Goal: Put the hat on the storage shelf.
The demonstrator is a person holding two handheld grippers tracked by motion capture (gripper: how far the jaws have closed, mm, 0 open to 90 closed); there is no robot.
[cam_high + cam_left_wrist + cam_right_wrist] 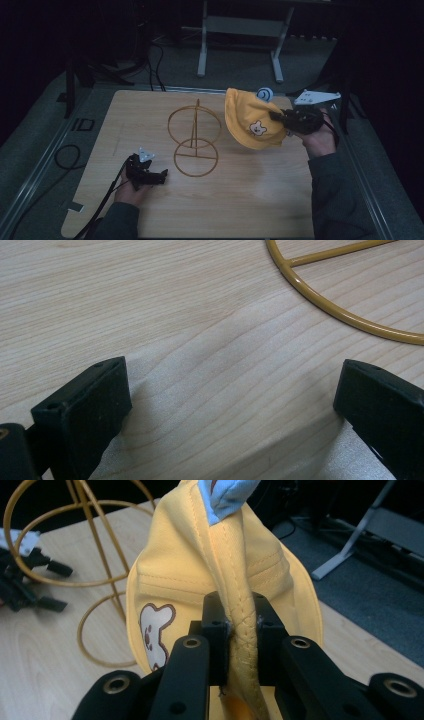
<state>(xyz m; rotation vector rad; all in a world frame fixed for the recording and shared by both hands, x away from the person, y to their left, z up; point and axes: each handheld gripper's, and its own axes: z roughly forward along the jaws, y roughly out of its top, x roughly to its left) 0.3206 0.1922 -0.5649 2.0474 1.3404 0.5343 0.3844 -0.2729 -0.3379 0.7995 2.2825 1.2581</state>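
Observation:
A yellow child's hat (250, 122) with a bear patch and a pale blue part at its top hangs above the table's right side. My right gripper (280, 119) is shut on the hat's stitched brim, and in the right gripper view the two jaws pinch the brim of the hat (220, 570) between them. A gold wire stand (195, 136) with two rings rises at the table's middle, just left of the hat. My left gripper (162, 175) rests low on the table at the front left, open, with bare wood between its jaws (230, 405). Part of the stand's base ring (325, 302) lies beyond them.
The wooden table (240, 210) sits in a dark room. Cables (67, 155) trail off its left side, and a grey metal frame (240, 30) stands on the floor behind it.

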